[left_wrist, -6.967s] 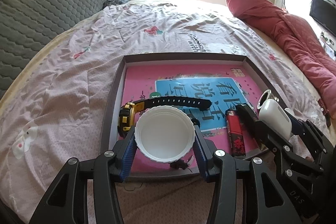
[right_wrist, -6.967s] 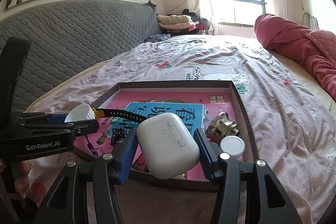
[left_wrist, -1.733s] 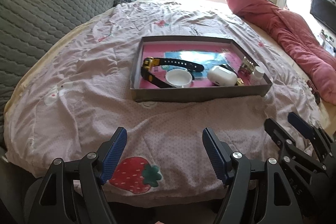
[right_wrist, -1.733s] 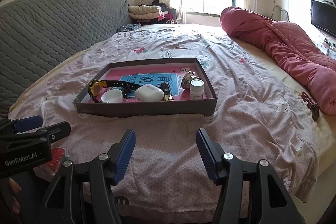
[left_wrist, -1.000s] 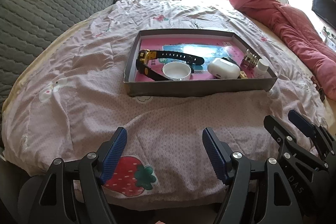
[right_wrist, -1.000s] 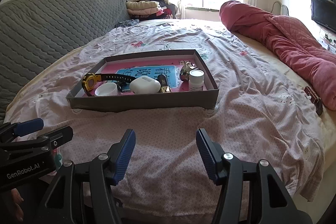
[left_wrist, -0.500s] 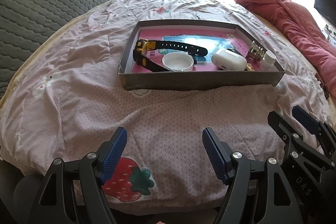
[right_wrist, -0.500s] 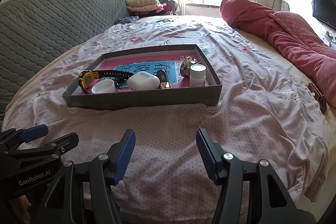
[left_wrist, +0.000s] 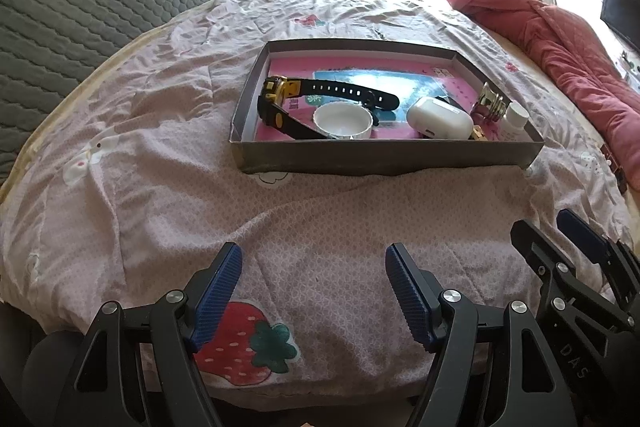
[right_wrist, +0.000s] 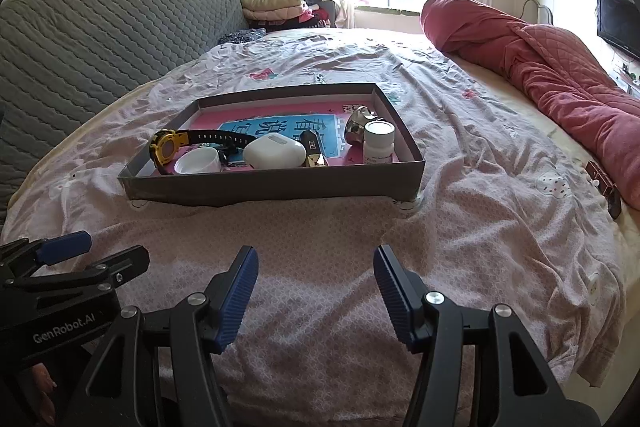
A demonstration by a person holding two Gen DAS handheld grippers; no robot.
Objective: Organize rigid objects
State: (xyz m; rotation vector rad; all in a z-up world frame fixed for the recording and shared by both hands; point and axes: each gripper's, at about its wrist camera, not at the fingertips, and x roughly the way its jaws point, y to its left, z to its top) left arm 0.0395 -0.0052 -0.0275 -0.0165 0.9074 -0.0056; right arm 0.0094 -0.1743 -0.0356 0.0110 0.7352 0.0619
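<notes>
A shallow grey tray (left_wrist: 384, 157) sits on the pink patterned bedsheet (left_wrist: 160, 155), and all the small rigid things lie inside it. From the left there is a yellow and black watch (left_wrist: 280, 99) with its strap stretched across, a white round lid (left_wrist: 343, 121) lying open side up just in front of the strap, a white earbud case (left_wrist: 438, 117), a shiny metal piece (left_wrist: 490, 105) and a small white bottle (left_wrist: 514, 123) at the right end. In the right wrist view a dark lighter (right_wrist: 312, 147) shows just right of the case; its lower end is hidden by the tray's near wall, and from the left wrist view only a gold tip peeks out. The near wall also cuts off the bases of the lid, the case and the bottle. What the metal piece is stays hard to make out; it may be a small bell or fitting.

The left gripper (left_wrist: 314, 281) hangs over the bare sheet near the bed's edge, well apart from the tray, its jaws spread wide with nothing between them. The right gripper (right_wrist: 316, 277) is likewise spread wide and empty, just beside the left. Each appears only partly in the other's view. A strawberry print (left_wrist: 244, 343) lies on the sheet below the left fingers. A red quilt (right_wrist: 552, 67) lies rolled along the right side of the bed.
</notes>
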